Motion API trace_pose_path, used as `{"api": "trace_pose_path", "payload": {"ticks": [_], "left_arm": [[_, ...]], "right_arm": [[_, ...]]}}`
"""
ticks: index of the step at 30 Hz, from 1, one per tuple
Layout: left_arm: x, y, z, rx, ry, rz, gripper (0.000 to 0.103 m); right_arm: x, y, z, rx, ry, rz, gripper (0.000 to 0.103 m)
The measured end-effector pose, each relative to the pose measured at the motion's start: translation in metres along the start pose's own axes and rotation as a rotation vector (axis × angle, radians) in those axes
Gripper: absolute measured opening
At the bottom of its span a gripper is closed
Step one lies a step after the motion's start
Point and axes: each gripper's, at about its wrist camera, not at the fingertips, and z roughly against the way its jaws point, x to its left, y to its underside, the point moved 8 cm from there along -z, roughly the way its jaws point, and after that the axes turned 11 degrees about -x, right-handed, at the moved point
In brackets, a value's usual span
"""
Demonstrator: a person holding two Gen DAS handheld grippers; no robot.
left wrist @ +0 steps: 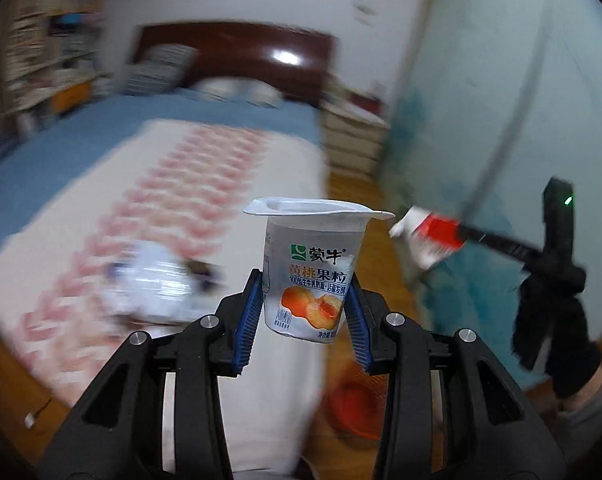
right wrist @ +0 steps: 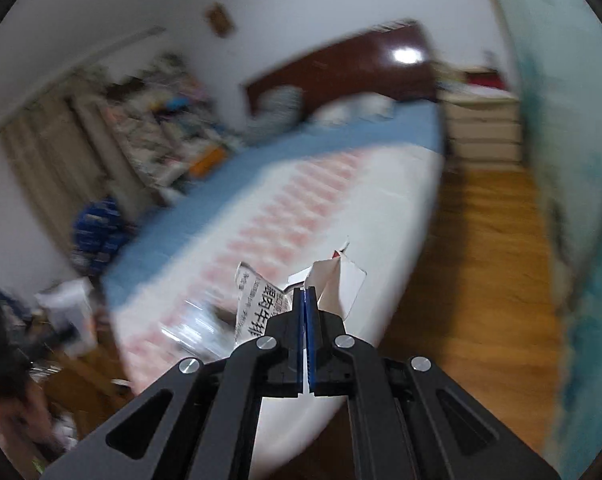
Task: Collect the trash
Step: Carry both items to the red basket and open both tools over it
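Two pieces are in hand: your left gripper [left wrist: 305, 300] pinches the yogurt cup [left wrist: 311, 268], your right gripper [right wrist: 305, 300], clamped tight, nips the wrapper [right wrist: 333, 280]; next, find a bin to drop both.

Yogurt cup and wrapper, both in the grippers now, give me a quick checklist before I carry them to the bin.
1. Yogurt cup clamped between left gripper pads: ok.
2. Cup upright, rim on top: ok.
3. Cup empty, nothing to spill: cannot tell.
4. Torn wrapper pinched in the shut right gripper: ok.
5. Trash bin in sight: cannot tell; only a blurred red basin shows on the floor.
6. Bed cleared of trash: not ok, a blurred clear plastic item lies there.
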Motion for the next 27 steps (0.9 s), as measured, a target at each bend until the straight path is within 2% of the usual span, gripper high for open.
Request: {"api": "trace_pose_path", "payload": {"ticks": [2,3,4,7,9,11,15,17,18,19,20,21,22,27], "left_arm": [[-0.051,0.041,-0.052,0.113,0.102,-0.013,0.04],[-0.067,0.06,-0.07,0.161,0.127,-0.014,0.04],[-0.088,0.092,-0.099,0.243,0.164,-0.01,0.039],[-0.135,0.182,-0.158,0.451,0.199,-0.06,0.039],[-0.154,0.226,-0.178,0.538,0.209,-0.115,0.039],[-0.167,0.26,-0.19,0.613,0.228,-0.147,0.039],[-0.182,0.286,-0.201,0.674,0.235,-0.183,0.041],[-0.187,0.29,-0.204,0.684,0.232,-0.188,0.044],[-0.189,0.29,-0.204,0.69,0.236,-0.191,0.058],[-0.189,0.286,-0.206,0.686,0.237,-0.19,0.065],[-0.192,0.28,-0.204,0.671,0.241,-0.183,0.075],[-0.192,0.277,-0.206,0.659,0.25,-0.176,0.076],[-0.192,0.273,-0.203,0.648,0.257,-0.172,0.076],[-0.176,0.25,-0.187,0.605,0.214,-0.155,0.076]], "right_arm": [[-0.049,0.047,0.003,0.082,0.082,-0.03,0.003],[-0.076,0.079,0.002,0.141,0.13,-0.058,0.003],[-0.104,0.117,-0.001,0.197,0.158,-0.12,0.003],[-0.161,0.201,-0.002,0.299,0.237,-0.248,0.003],[-0.18,0.228,-0.001,0.328,0.255,-0.3,0.003],[-0.191,0.24,-0.003,0.342,0.259,-0.325,0.003],[-0.206,0.242,-0.009,0.347,0.257,-0.355,0.005],[-0.213,0.242,-0.015,0.355,0.287,-0.341,0.007],[-0.215,0.24,-0.017,0.358,0.292,-0.343,0.007],[-0.213,0.237,-0.021,0.364,0.302,-0.343,0.009],[-0.208,0.233,-0.029,0.368,0.311,-0.336,0.015],[-0.21,0.228,-0.024,0.356,0.313,-0.332,0.043],[-0.204,0.235,-0.029,0.342,0.315,-0.332,0.065],[-0.187,0.217,-0.021,0.27,0.298,-0.346,0.062]]}}
